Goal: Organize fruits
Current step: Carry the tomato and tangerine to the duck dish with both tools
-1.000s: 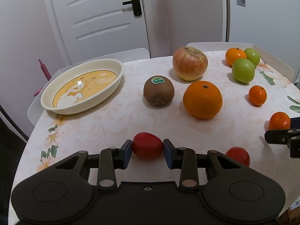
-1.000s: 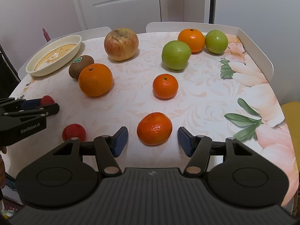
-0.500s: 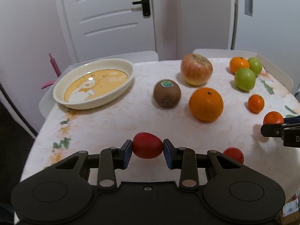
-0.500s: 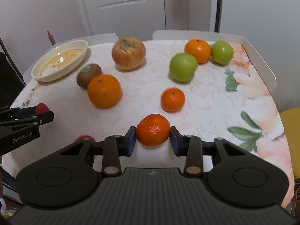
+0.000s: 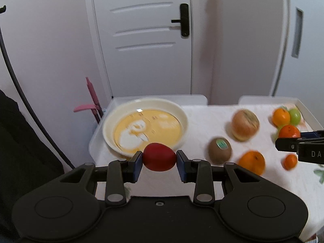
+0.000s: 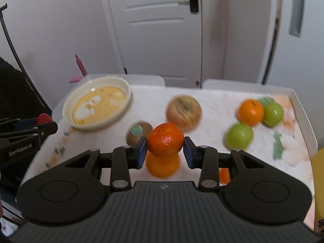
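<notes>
motion blurs the apple (image 6: 183, 112); the mandarin (image 6: 165, 140) half hides the kiwi (image 6: 137, 133).

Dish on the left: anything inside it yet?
No fruit shows inside the dish: only its yellow printed bottom. In the left wrist view, the red fruit held by the left gripper hides part of its near rim.

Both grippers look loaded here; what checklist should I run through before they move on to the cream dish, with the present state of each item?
1. Left gripper shut on the small red fruit: ok.
2. Right gripper shut on the mandarin: ok.
3. Both fruits lifted off the table: ok.
4. Cream dish holds no fruit: ok.
5. The grippers are apart, side by side: ok.
6. Exact height above the dish rim: cannot tell; both views are motion-blurred.
</notes>
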Tool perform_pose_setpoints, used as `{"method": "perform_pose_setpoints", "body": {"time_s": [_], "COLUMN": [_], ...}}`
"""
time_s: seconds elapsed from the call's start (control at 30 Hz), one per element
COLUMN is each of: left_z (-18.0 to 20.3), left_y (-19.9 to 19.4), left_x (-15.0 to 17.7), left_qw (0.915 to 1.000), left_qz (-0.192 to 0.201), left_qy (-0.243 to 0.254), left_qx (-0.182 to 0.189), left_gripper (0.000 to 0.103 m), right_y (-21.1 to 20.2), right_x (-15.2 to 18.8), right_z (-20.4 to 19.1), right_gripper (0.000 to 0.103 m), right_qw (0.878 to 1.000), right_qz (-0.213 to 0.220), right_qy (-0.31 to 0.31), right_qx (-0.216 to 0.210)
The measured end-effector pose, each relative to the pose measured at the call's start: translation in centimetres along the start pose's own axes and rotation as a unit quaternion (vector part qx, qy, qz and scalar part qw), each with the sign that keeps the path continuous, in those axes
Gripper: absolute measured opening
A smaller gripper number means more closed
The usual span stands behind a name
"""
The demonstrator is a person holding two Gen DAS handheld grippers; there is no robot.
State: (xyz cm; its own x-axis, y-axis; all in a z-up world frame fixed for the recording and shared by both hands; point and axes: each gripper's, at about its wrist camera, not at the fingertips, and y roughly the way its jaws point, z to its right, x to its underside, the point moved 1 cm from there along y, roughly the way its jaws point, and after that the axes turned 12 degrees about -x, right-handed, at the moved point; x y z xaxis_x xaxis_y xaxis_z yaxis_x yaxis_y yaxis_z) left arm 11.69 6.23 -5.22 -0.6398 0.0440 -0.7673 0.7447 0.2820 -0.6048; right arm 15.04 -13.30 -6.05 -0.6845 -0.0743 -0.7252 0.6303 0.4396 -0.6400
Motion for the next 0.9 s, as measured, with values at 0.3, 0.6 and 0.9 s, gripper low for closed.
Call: {"method": "perform_pose_setpoints", "body": {"time_s": [0.3,0.6,0.9], "left_z": [-3.7,-5.1,-3.8], "left_y": [4.8,12.5,19.8], "left_x": [-5.4,-8.5,-8.4], "left_qw": [0.9999,0.9986,0.9948], "left_qz": [0.01,-0.001,-0.022], "left_qy": [0.007,0.038,0.081], "left_qx": [0.009,0.037,0.059], "left_gripper": [0.04,0.04,0.04], "right_y": [4.6,11.6,16.9], "right_x": [-5.6,-9.4,-10.6], "right_z": [-3.4,-5.4,-4.9], "right_gripper": [0.053,0.053,0.053], "right_qw": [1.0,1.0,0.999], "right_qz": [0.006,-0.003,-0.02], "right_qy": [0.001,0.009,0.041], "right_qx": [-0.015,-0.016,-0.005]}}
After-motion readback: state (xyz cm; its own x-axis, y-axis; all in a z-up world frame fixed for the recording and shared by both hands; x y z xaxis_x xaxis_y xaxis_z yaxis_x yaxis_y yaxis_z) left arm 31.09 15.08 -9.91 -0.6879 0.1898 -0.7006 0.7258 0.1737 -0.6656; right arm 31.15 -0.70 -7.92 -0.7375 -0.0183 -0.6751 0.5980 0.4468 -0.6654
